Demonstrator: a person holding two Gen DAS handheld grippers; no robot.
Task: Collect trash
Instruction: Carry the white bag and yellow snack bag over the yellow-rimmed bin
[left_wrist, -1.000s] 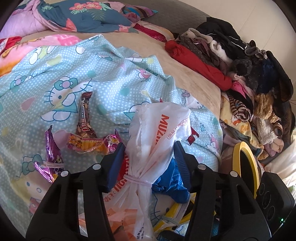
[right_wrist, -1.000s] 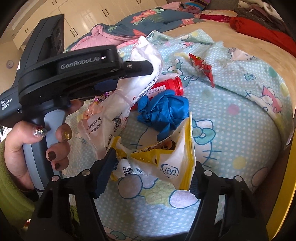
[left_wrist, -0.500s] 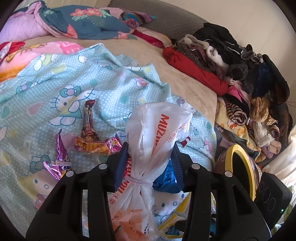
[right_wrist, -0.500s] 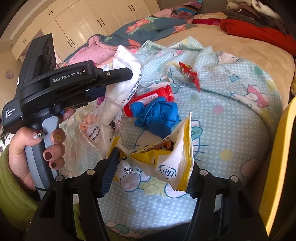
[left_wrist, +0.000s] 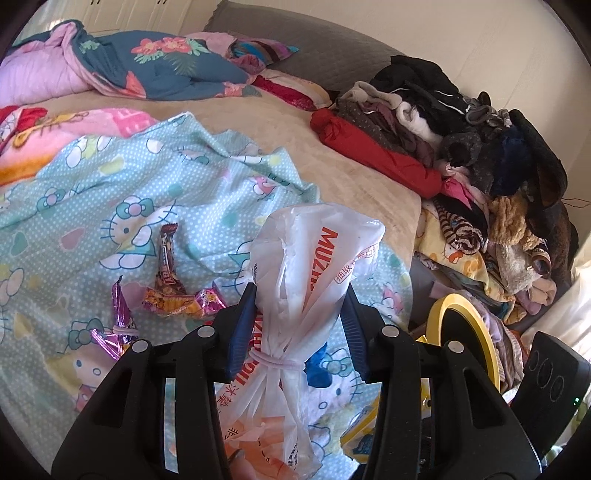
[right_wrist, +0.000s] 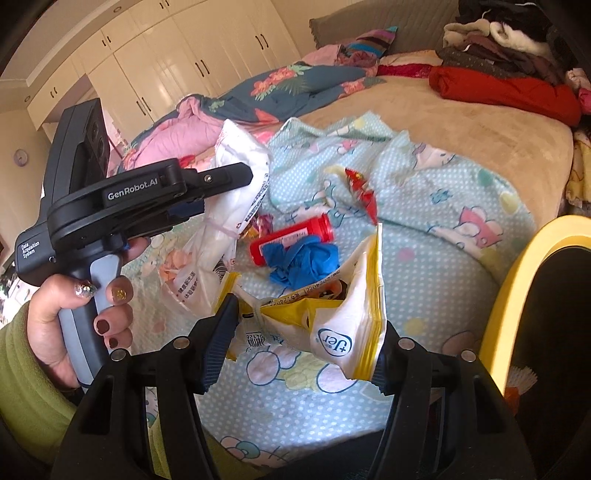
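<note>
Both hands have lifted since the earlier frames, so the bed (left_wrist: 362, 192) sits lower in each view, and both sets of jaws have just closed a little further on what they carry. The left tongs (left_wrist: 299, 306) pinch a white plastic bag (left_wrist: 314, 266) at its gathered neck, just above a pale band tied round it; the bag hangs off the bedding. The right tongs (right_wrist: 306, 325) pinch a torn yellow-and-white pouch (right_wrist: 332, 321), also lifted off the bedding, with a yellow-rimmed bin (right_wrist: 517, 280) close at the right.

Both items look light, thin and crinkly. The bag will likely slip if held by loose film, so the tied neck is the sound place to grip. The pouch is stiffer along its sealed yellow edge, and that seam should hold better than the ragged torn mouth.

More trash lies on the Hello Kitty sheet (right_wrist: 443, 258): a red bottle (right_wrist: 295, 236) touching a crumpled blue glove (right_wrist: 303, 258), a red wrapper (right_wrist: 362, 188), and several foil snack wrappers (left_wrist: 173, 299) to the left.

Red lettering on the bag begins "MUZH", with the rest folded away, beside Chinese print too creased to read surely. The pouch shows "Jer" in a blue oval, possibly part of a longer name. The left device reads "GenRobot.AI" and "Data Acquisition System".
</note>
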